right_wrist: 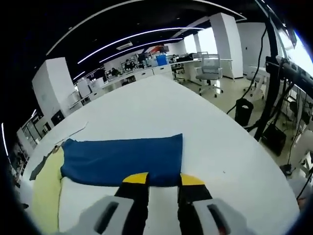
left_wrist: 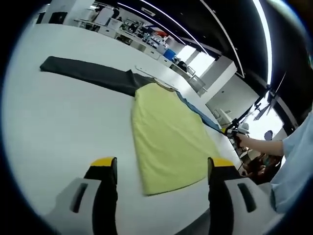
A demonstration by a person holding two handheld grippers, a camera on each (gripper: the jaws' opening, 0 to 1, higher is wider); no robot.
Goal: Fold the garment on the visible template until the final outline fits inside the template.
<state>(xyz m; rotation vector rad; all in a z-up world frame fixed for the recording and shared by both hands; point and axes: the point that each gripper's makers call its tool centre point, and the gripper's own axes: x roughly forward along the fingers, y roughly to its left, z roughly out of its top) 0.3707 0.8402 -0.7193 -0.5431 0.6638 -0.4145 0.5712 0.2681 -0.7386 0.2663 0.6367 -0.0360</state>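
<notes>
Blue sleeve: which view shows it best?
Right gripper view: the blue sleeve lies spread flat across the white table, its whole length showing. The left gripper view shows it as a thin blue strip along the yellow template's far edge.

A large white surface (right_wrist: pixel 205 127) stands in an open office with a black ceiling, long light strips (right_wrist: pixel 132 36), white pillars (right_wrist: pixel 226 44), desks and perhaps office chairs (right_wrist: pixel 209 68) behind.
</notes>
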